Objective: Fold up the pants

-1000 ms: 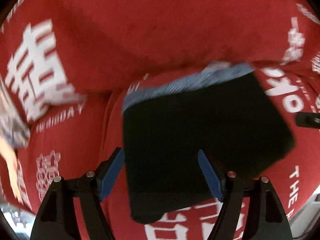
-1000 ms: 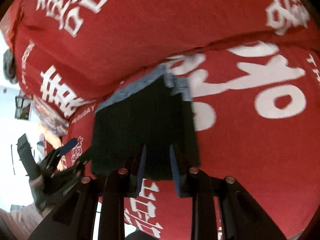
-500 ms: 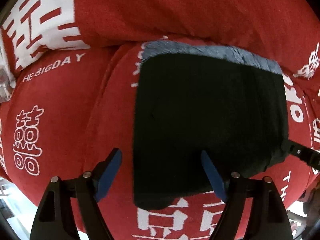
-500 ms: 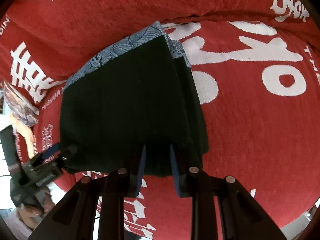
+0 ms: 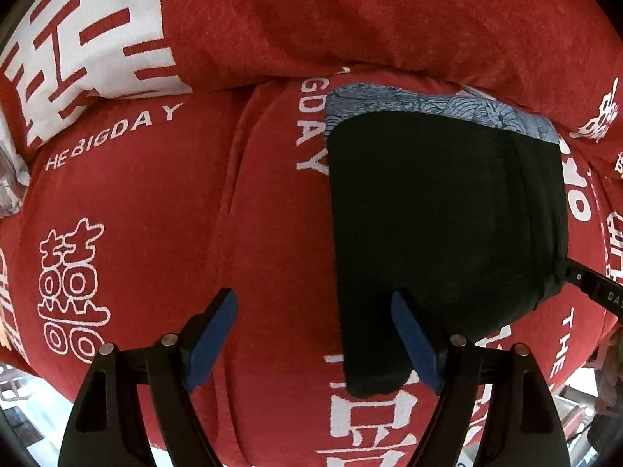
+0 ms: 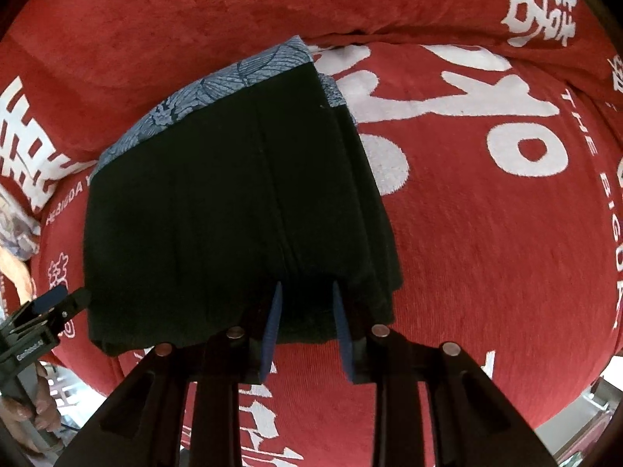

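Observation:
The black pants [image 5: 440,225] lie folded into a squarish stack on a red sofa seat, with a grey-blue patterned band [image 5: 428,105] at the far edge. They also show in the right wrist view [image 6: 233,210]. My left gripper [image 5: 315,334] is open and empty, its right finger at the pants' near left corner. My right gripper [image 6: 305,323] has its fingers narrowly apart over the near edge of the stack; I cannot tell if cloth is pinched. The left gripper also shows at the left in the right wrist view [image 6: 46,307].
The red sofa cover [image 5: 155,202] has white lettering, and its backrest [image 5: 311,15] rises behind the pants. A seam [image 5: 233,194] between seat cushions runs left of the stack. The seat's front edge is just below both grippers.
The left gripper has shifted left, so the pants now sit to the right of its fingers. The right gripper came closer over the stack's near edge. The pants lie still.

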